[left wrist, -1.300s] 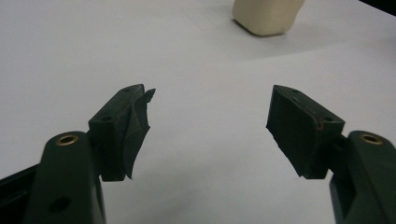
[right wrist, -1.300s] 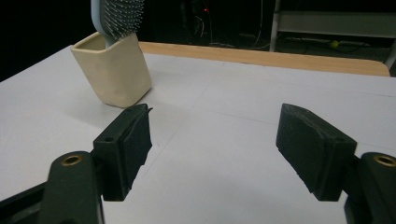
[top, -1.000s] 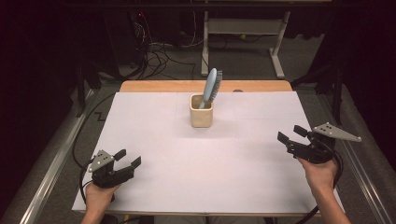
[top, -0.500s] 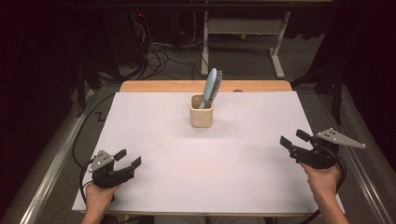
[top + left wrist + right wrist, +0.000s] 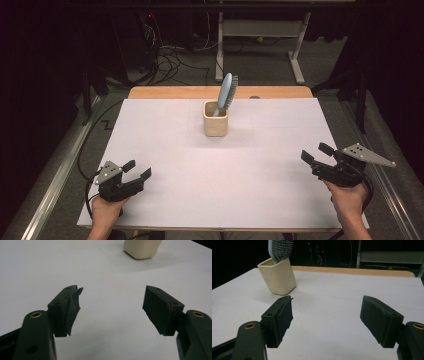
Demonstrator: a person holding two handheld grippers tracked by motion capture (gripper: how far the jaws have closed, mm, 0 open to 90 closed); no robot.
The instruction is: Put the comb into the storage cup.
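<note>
A cream square cup (image 5: 215, 119) stands at the far middle of the white table (image 5: 250, 170), with a light-blue hairbrush (image 5: 226, 94) leaning upright in it, bristles to the right. The cup (image 5: 278, 276) and brush (image 5: 280, 248) show at the upper left of the right gripper view. The cup's base (image 5: 141, 248) shows at the top of the left gripper view. My left gripper (image 5: 137, 170) rests at the near left, open and empty, as its own view (image 5: 112, 305) confirms. My right gripper (image 5: 317, 152) is at the near right, open and empty (image 5: 327, 318).
A wooden table edge (image 5: 280, 92) runs behind the white sheet. Beyond it are floor cables (image 5: 170, 55) and a metal desk frame (image 5: 260, 35). A rail (image 5: 55, 180) runs along the left side.
My right gripper has drifted slightly toward the near right edge. The left gripper, cup and brush have not moved.
</note>
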